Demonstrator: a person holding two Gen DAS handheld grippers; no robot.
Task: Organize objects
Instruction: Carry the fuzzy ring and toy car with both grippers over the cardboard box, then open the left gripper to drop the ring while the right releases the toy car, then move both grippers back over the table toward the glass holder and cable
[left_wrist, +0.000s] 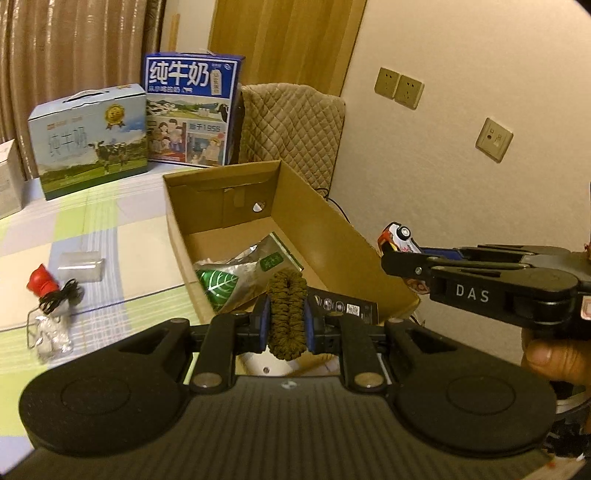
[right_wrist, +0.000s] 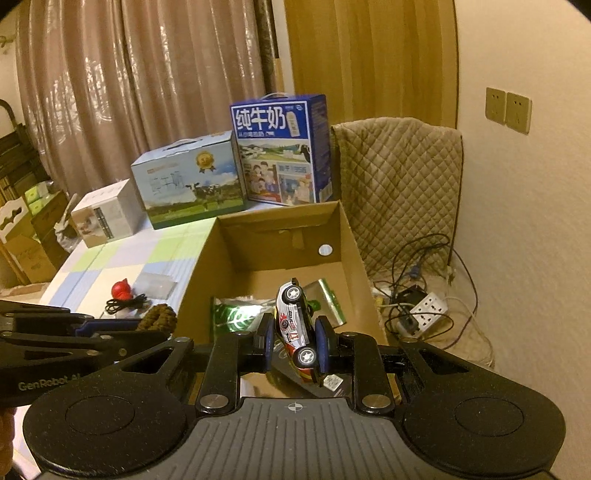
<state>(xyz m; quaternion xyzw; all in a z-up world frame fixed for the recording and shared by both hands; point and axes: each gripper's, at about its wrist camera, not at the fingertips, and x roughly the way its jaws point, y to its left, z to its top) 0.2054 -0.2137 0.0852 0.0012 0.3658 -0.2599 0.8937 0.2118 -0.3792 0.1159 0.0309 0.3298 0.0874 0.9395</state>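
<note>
Gripping braided cord (left_wrist: 287, 314) and toy car (right_wrist: 297, 328)

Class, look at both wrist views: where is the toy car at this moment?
The toy car is clamped between the right gripper pads, held above the near end of the open cardboard box, over the foil packets inside.

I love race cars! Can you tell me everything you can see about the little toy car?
The toy car is a small white racer with red and orange markings, dark windows and silvery wheels; it looks like metal or hard plastic. It is turned on its side, its wheels facing the camera. The right claw is shut on it, one blue pad pressing each side. It hangs in the air above the open cardboard box, touching nothing else.
</note>
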